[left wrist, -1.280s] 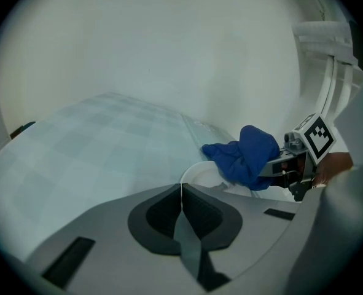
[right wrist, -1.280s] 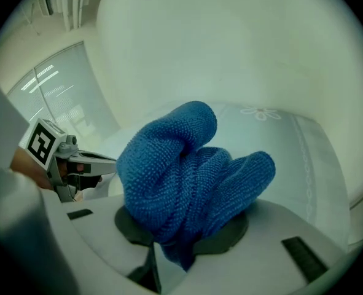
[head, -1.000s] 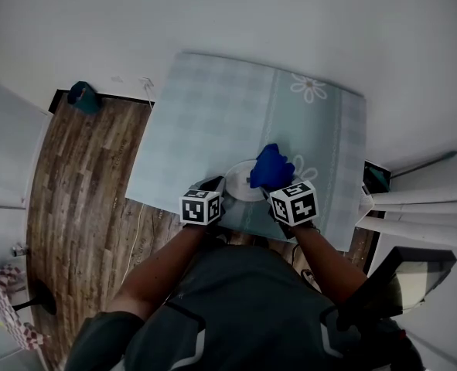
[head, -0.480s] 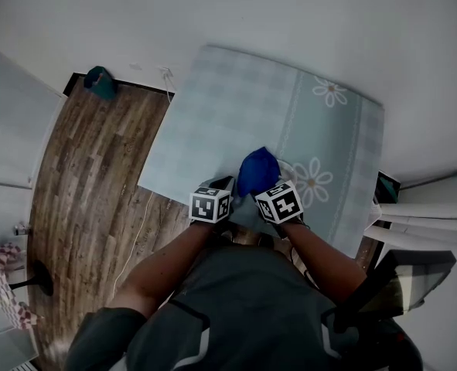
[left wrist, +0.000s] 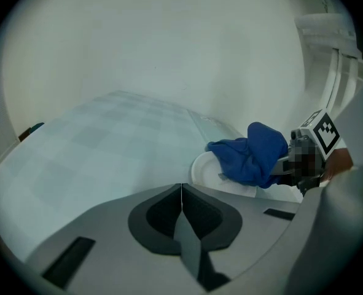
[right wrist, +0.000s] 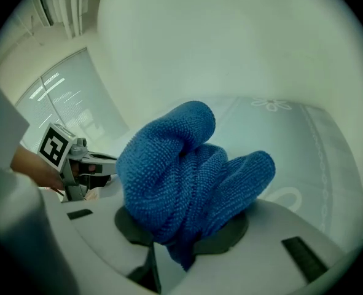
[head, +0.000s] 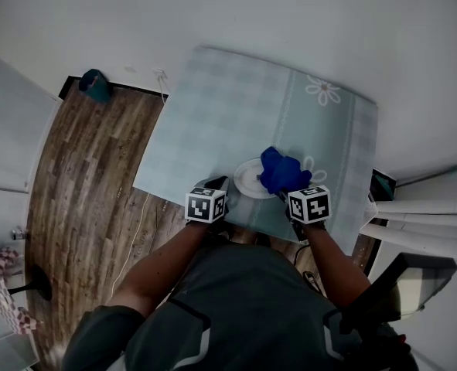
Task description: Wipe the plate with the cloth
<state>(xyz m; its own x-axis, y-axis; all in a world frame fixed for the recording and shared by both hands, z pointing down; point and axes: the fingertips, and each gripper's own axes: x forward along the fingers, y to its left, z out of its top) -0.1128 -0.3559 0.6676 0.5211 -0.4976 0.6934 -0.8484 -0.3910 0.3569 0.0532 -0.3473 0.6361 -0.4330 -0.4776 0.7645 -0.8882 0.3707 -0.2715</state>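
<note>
A small white plate lies on the pale blue checked table cover, close to the near edge. My right gripper is shut on a bunched blue cloth, which rests on the plate's right half. In the right gripper view the cloth bulges out of the shut jaws of the right gripper and hides the plate. My left gripper is shut with nothing between its jaws, its tip just left of the plate's rim. From there the cloth shows on the plate.
The table's near edge runs just under both grippers, with wooden floor to its left. A teal object and a white cable lie by the far wall. White slatted furniture stands to the right.
The cloth in my right gripper swept left over the plate, covering it half a second ago, then back right, so the plate's left half shows again. The left gripper stays by the rim.
</note>
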